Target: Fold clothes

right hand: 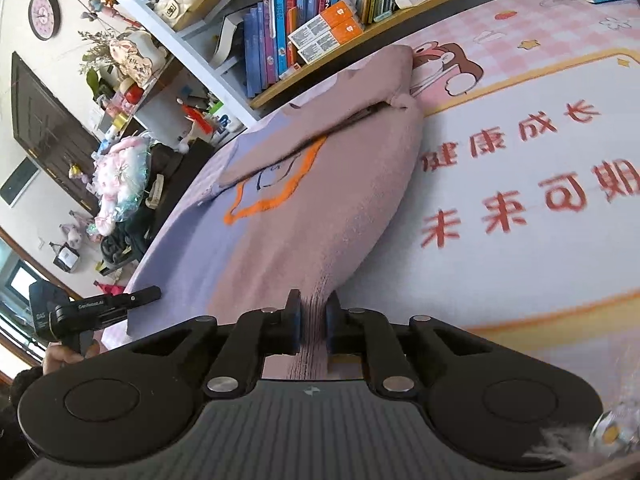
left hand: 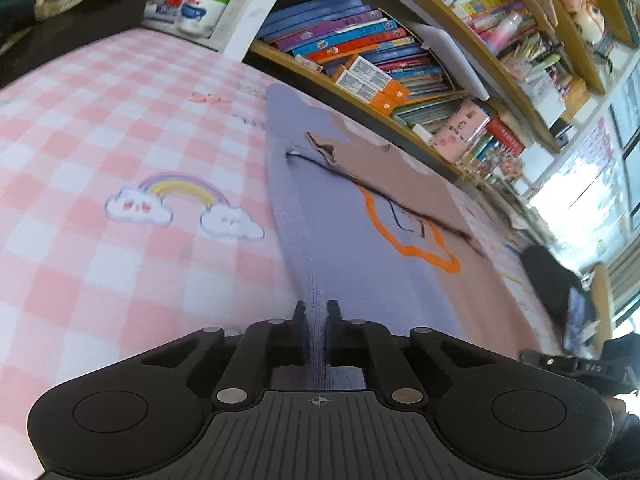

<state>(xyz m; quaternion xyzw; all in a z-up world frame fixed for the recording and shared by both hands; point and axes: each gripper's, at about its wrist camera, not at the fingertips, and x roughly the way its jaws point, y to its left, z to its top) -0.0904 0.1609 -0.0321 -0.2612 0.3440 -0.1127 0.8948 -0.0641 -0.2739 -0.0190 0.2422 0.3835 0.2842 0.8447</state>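
Lilac knit at the left: near hem of the sweater point(left hand: 344, 216) clamped between the pads of the left tool point(left hand: 318, 308), cloth bunched into ribs in the narrow gap. Lies flat on the pink-check tabletop point(left hand: 100, 120), with a rainbow print bare just to the left of the garment. Runs straight away from the tool, long axis near to far, far end close under the bookshelf point(left hand: 360, 56). Tool aimed forward and somewhat downward, low over the near edge.

Across the middle: orange outline motif point(left hand: 434, 260) on the chest, partly covered by a pinkish panel laid in from the right, a dark seam line along its edge. Probably a sleeve or side already turned in, though hard to say which.

Pinkish knit at the right: near hem likewise clamped by the right tool point(right hand: 313, 300), pads pressed on a ribbed pleat of cloth. Same lie here: garment stretching ahead toward the far shelf, red printed characters point(right hand: 516, 216) on the tabletop to its right. Sits about level with the left tool, both on the same near edge, well apart across the width, neither closer to the far end.

Likely next: a lift of the near hem and a carry forward over the body toward the far end. Calls for both tools travelling together along the long axis; otherwise a skewed fold.
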